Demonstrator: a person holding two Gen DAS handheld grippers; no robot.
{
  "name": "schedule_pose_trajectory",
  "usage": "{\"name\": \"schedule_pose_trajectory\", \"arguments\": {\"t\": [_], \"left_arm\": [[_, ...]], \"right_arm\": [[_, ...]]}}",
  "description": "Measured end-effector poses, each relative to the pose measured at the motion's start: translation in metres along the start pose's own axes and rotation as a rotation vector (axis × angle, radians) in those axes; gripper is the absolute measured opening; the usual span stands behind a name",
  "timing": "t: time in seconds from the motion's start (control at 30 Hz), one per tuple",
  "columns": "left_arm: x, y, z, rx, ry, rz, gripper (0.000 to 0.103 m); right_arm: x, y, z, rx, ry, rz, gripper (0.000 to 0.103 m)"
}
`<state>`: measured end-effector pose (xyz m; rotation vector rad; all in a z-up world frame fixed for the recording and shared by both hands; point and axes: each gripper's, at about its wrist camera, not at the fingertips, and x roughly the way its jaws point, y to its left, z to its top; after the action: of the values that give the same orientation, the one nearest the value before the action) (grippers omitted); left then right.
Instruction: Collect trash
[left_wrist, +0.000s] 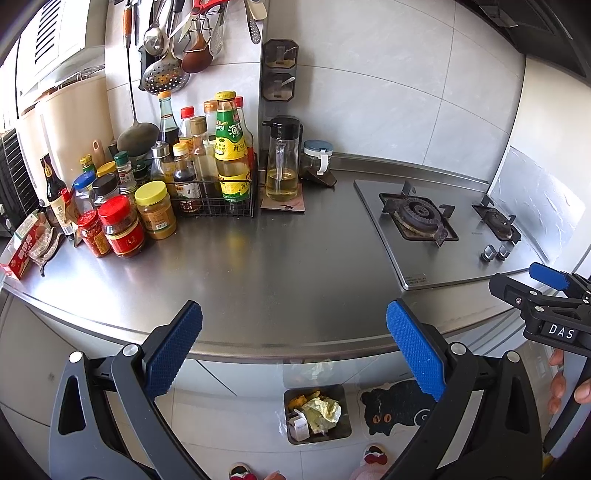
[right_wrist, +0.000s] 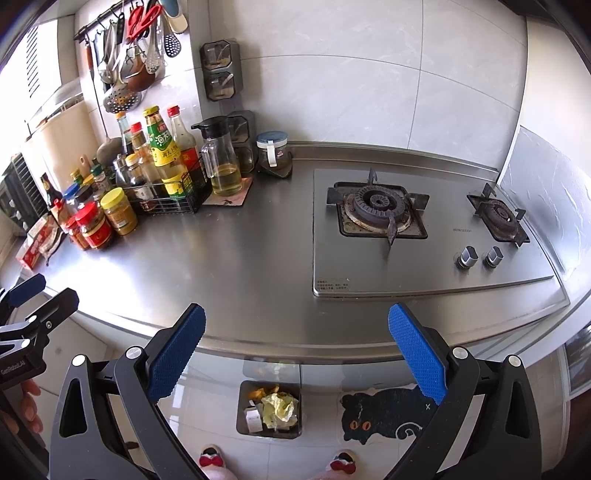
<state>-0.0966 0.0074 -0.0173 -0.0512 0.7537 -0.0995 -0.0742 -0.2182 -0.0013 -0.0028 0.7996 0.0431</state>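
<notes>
**Both grippers empty above the counter's edge, the rubbish in the bin on the floor**

The bin (left_wrist: 317, 414) sits half behind the steel lip of the worktop, so its far rim is cut off, and a clear liner blurs its edges. Inside it I can make out a crumpled yellow-green wad (left_wrist: 322, 408), a small white carton (left_wrist: 299, 427) and some orange scraps, though what lies beneath them is hidden. Only the tips of a pair of slippers (right_wrist: 210, 456) show at the bottom of the right wrist view.

The left gripper (left_wrist: 293, 349) hangs just off the front edge of the worktop, its blue pads (left_wrist: 173, 349) spread wide with nothing between them. The right gripper (right_wrist: 295, 350) stands the same way, wide apart and empty, beside it; fingers of the person's hand (left_wrist: 559, 384) curl round its handle.

The steel worktop (left_wrist: 266, 266) is bare in the middle. A crowd of sauce bottles and jars (left_wrist: 147, 184) fills the left corner, some in a wire basket, with an oil dispenser (left_wrist: 282, 158) beside them. A two-burner gas hob (right_wrist: 421, 229) is sunk in on the right. Ladles and scissors hang from a rail on the grey tiled wall, and a black cat mat (right_wrist: 380, 413) lies on the floor just beside the bin
</notes>
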Motion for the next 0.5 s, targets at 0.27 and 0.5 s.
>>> {"name": "schedule_pose_trajectory", "arguments": {"t": [0.27, 0.5], "left_arm": [[0.0008, 0.0011, 0.0002, -0.001, -0.001, 0.001, 0.095], [0.0009, 0.0010, 0.0005, -0.003, 0.001, 0.004, 0.095]], "right_arm": [[0.0010, -0.0043, 0.0034, -0.002, -0.002, 0.002, 0.100], [0.0028, -0.0040, 0.0046, -0.005, 0.002, 0.004, 0.100]]}}
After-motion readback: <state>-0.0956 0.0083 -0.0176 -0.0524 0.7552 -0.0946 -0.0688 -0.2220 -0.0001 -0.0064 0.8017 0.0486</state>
